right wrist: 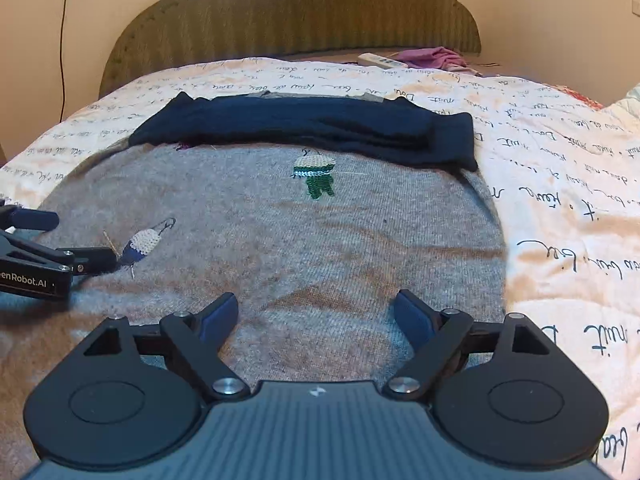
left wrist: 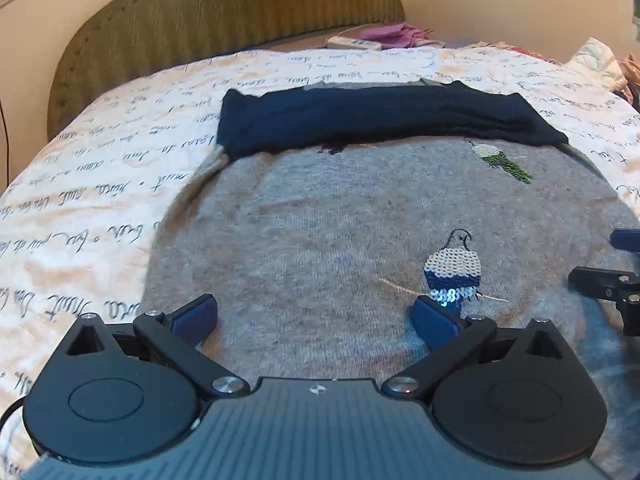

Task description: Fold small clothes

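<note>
A grey knit sweater (left wrist: pixel 320 220) with embroidered sequin birds lies flat on the bed; it also shows in the right wrist view (right wrist: pixel 300 232). Its dark navy sleeves (left wrist: pixel 380 116) are folded across its far end, seen too in the right wrist view (right wrist: pixel 320 128). My left gripper (left wrist: pixel 316 316) is open and empty, low over the near part of the sweater. My right gripper (right wrist: pixel 316 312) is open and empty, beside it over the same near part. The right gripper's fingers (left wrist: pixel 600 276) show at the left view's right edge; the left gripper's fingers (right wrist: pixel 88 260) show at the right view's left edge.
The bed has a cream sheet (left wrist: pixel 100 200) printed with script and a green padded headboard (right wrist: pixel 300 12). A white remote (right wrist: pixel 382 60) and a purple cloth (right wrist: pixel 432 58) lie near the headboard. More clothes (left wrist: pixel 600 64) are piled at the far right. A cable (right wrist: pixel 62 40) hangs from a wall socket.
</note>
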